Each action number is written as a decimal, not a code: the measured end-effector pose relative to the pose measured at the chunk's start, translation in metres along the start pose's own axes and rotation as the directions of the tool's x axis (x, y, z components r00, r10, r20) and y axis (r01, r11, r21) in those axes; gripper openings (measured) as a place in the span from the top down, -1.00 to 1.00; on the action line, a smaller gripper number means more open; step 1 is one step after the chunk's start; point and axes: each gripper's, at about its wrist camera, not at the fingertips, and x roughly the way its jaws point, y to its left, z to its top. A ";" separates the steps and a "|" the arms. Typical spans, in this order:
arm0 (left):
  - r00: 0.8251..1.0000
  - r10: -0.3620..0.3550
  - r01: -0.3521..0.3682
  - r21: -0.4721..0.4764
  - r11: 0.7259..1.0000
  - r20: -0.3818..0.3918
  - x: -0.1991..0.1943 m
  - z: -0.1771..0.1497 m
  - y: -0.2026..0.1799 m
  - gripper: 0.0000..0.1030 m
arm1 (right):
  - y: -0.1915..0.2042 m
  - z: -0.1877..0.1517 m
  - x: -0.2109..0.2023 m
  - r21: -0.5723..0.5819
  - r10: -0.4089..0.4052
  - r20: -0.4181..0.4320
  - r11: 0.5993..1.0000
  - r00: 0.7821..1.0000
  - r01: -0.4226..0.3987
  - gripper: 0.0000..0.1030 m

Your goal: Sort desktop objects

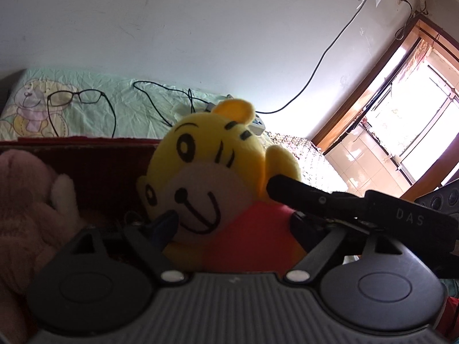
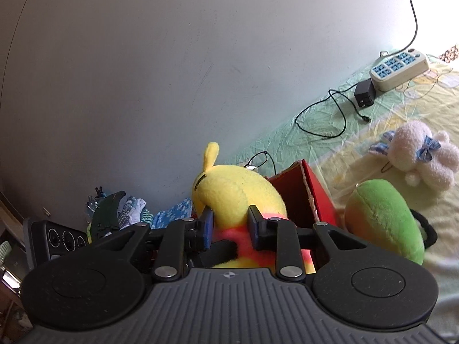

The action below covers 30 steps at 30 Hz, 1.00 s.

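Two wrist views, one bed draped in a creased pale-green cartoon sheet (image 2: 330, 132) against a bare white wall (image 1: 200, 28). Bright window (image 1: 416, 120) at right of the left view. Yellow tiger plush (image 1: 212, 172) sits centre frame, over a red box (image 2: 304, 197). Right gripper (image 2: 231, 229) is clamped on the plush's body. Left gripper (image 1: 229, 223) stands apart around it, its pads not pressing. Glasses (image 1: 74, 97) and a power strip (image 2: 398, 67) lie near the wall. Green plush (image 2: 384, 218) and white plush (image 2: 421, 157) lie at right of the right view.
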 end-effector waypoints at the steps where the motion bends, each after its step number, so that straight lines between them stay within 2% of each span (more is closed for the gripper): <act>1: 1.000 0.021 -0.021 0.001 1.000 -0.008 0.000 0.000 0.003 -0.65 | -0.004 -0.002 0.004 0.031 0.004 -0.020 1.000 1.000 -0.003 0.44; 4: 0.999 0.032 -0.033 -0.038 0.999 -0.029 0.008 -0.002 0.013 -0.61 | -0.008 -0.005 0.009 0.054 -0.025 -0.040 0.998 0.999 0.027 0.45; 6: 0.999 0.030 -0.032 -0.067 0.997 -0.033 0.011 -0.003 0.018 -0.61 | -0.002 -0.007 0.007 -0.007 -0.059 -0.025 0.998 0.998 0.059 0.48; 9: 0.999 -0.016 0.013 -0.107 0.994 -0.028 0.012 -0.001 0.019 -0.59 | 0.002 -0.005 -0.001 -0.053 -0.063 0.011 0.997 0.998 0.063 0.52; 14: 0.998 -0.048 0.046 -0.075 0.996 -0.028 0.022 0.005 0.003 -0.56 | -0.003 0.001 -0.012 -0.067 -0.076 0.047 0.995 0.996 0.079 0.52; 17: 0.997 -0.048 0.042 -0.083 0.996 -0.068 0.032 0.003 0.003 -0.55 | -0.012 -0.002 -0.011 -0.071 -0.109 0.036 0.991 0.993 0.111 0.52; 19: 0.998 -0.031 0.028 -0.041 0.999 -0.063 0.030 0.003 -0.001 -0.54 | -0.014 -0.005 -0.012 -0.076 -0.103 0.043 0.991 0.994 0.106 0.47; 22: 0.997 -0.011 0.007 -0.045 0.999 -0.078 0.030 0.003 0.001 -0.66 | -0.013 -0.004 -0.013 -0.071 -0.095 0.029 0.993 0.995 0.096 0.44; 27: 0.999 -0.001 -0.001 -0.033 0.999 -0.051 0.014 0.004 0.003 -0.60 | -0.009 0.004 -0.023 -0.088 -0.065 0.080 0.993 0.995 0.072 0.41; 30: 1.000 -0.001 0.000 -0.042 0.999 -0.030 0.004 0.005 0.006 -0.60 | -0.011 0.011 -0.025 -0.093 -0.078 0.105 0.992 0.991 0.088 0.35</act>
